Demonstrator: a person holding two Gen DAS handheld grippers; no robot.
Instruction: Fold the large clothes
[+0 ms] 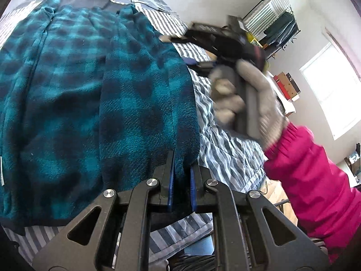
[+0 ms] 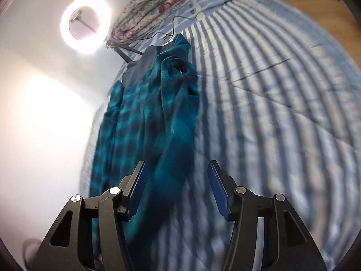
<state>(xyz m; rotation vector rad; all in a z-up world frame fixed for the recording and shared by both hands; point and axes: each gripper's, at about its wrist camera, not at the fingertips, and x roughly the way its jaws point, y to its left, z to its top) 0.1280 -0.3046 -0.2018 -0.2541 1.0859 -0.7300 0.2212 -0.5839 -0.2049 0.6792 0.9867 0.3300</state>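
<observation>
A teal and navy plaid fleece jacket (image 1: 79, 85) lies spread on a bed with a grey-and-white striped cover (image 1: 225, 140). My left gripper (image 1: 182, 160) sits at the jacket's near right hem, its blue pads shut on the fleece edge. In the right wrist view the same jacket (image 2: 158, 117) runs away from me, blurred, with a bunched sleeve near the grey collar. My right gripper (image 2: 177, 163) hovers over the jacket's right side. Its jaws stand wide apart and the pads touch nothing. A grey-gloved hand (image 1: 239, 94) with a pink sleeve (image 1: 311, 180) carries it.
A lit ring light (image 2: 84, 26), a folded floral blanket (image 2: 153, 6) and a black cable (image 2: 167, 33) are at the bed's far end. A clothes rack (image 1: 277, 27), boxes (image 1: 286, 85) and a bright window (image 1: 334, 94) stand to the right. Wooden floor (image 2: 315, 0) lies beyond the bed.
</observation>
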